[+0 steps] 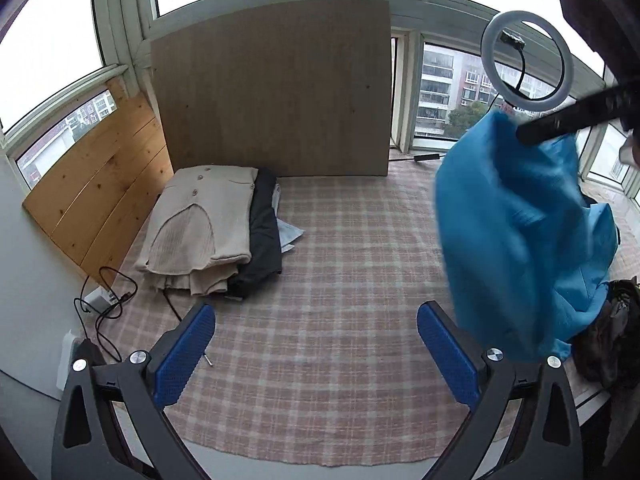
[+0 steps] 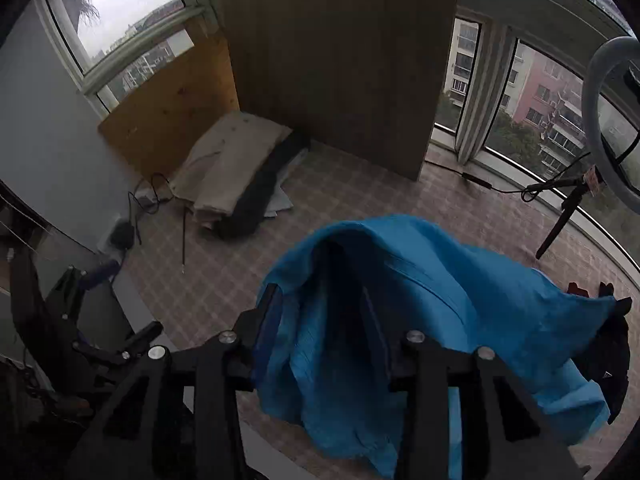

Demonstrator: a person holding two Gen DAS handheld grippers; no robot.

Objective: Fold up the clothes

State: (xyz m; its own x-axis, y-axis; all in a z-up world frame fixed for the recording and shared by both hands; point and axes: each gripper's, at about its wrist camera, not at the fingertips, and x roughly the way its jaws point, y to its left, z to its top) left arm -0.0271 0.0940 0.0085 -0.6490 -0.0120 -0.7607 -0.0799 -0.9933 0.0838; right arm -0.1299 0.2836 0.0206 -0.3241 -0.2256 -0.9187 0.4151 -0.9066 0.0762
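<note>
Far left, a stack of folded clothes lies on the plaid cloth. The left gripper, fingers spread and empty, hovers over bare cloth. At right, the blue garment hangs lengthwise downward, draped over the right gripper; its pinch cannot be told. Best lowered onto the open middle, then spread flat.

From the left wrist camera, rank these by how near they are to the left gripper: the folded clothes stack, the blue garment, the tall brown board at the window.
1. Blue garment: hanging on the right, just past the left gripper, beside its right finger.
2. Folded clothes stack: on the checked blanket, farther back on the left.
3. Brown board: upright at the far edge, against the window.
</note>
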